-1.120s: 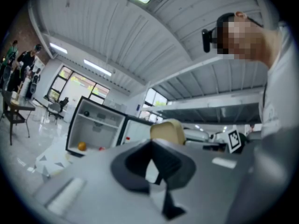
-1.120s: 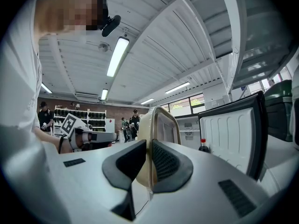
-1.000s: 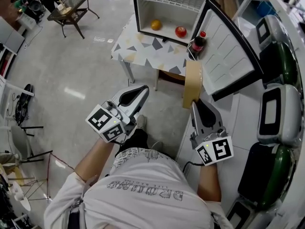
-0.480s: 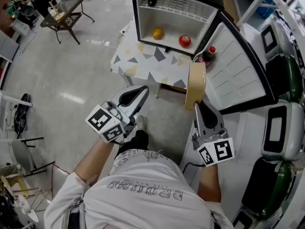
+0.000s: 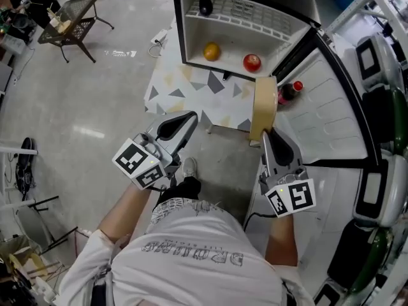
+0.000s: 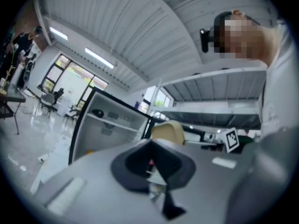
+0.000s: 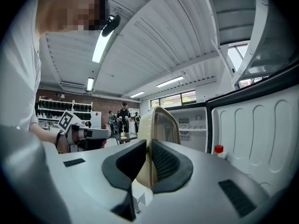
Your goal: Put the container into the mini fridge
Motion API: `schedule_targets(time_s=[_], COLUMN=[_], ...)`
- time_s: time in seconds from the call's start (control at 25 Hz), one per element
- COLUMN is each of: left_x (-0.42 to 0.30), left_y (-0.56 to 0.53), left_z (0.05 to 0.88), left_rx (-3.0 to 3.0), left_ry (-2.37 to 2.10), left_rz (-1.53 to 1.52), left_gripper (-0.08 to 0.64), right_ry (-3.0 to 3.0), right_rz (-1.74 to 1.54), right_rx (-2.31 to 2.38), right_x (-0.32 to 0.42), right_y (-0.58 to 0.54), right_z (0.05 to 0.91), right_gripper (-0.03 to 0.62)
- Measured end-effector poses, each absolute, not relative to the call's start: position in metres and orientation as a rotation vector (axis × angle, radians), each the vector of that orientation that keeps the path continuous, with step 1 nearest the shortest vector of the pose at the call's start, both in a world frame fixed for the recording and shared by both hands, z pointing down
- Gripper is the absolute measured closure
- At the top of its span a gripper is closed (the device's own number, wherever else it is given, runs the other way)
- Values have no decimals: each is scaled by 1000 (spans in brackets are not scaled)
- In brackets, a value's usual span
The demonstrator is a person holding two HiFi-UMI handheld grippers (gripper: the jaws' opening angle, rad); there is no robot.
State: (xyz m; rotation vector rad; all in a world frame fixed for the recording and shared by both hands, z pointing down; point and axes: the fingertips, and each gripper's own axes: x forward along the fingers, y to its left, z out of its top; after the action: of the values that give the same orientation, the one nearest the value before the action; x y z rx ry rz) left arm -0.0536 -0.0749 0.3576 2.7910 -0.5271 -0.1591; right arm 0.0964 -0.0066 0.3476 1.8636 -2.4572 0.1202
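The only clear markings were black-and-white square codes on each gripper's cube. Grey lettering across the person's white shirt [image 5: 191,259] was too distorted to read. With the forearm reaching forward, the right gripper [image 5: 265,134] [image 7: 148,146] had its fingers clamped on the near edge of a beige container [image 5: 263,106] [image 7: 161,122]. The container stood on edge just beyond the fingertips, short of the open mini fridge [image 5: 191,34]. A red-capped bottle [image 5: 290,92] stood right of the fingertips. The left gripper [image 5: 186,120] [image 6: 150,148] angled toward the fridge, fingers pressed together and empty.
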Motion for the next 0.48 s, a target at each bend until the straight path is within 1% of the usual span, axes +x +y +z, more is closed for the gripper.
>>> schedule_targets(time_s=[0.48], left_x=[-63], left_y=[-152], left_z=[344], left_rx=[2822], left_ry=[-426], left_rz=[-156], left_gripper=[552], right_ry=[-2339], right_rz=[61], right_rx=[1897], right_x=[87], right_y=[-82], right_z=[337], right_gripper=[554])
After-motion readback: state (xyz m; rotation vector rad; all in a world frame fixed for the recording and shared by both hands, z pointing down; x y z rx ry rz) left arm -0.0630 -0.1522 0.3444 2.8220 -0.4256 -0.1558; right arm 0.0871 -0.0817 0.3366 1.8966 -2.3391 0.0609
